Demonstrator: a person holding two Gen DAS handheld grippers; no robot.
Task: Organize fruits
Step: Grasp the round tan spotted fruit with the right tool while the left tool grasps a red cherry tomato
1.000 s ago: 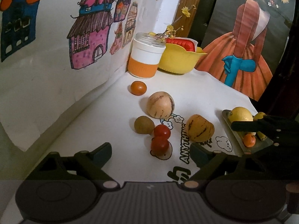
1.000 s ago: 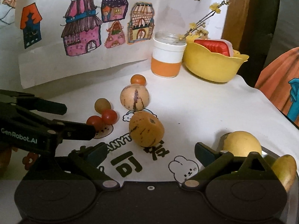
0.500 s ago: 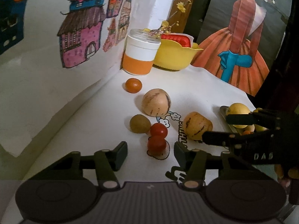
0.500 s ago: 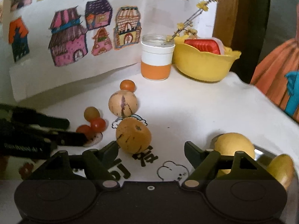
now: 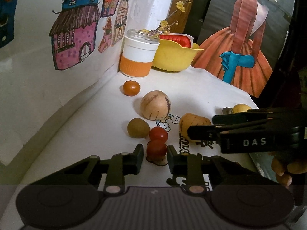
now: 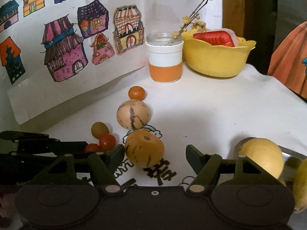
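left gripper (image 5: pixel 155 154): my jaws stand narrowly parted on either side of the near cherry tomato (image 5: pixel 156 149), not yet pinching; a second tomato (image 5: pixel 158 133) touches it just ahead. right gripper (image 6: pixel 155 154): jaws wide apart, the striped orange fruit (image 6: pixel 144 149) between them, nearer my left finger. i should close gently and centre each fruit first, since the tomato looks soft and its neighbour may roll.
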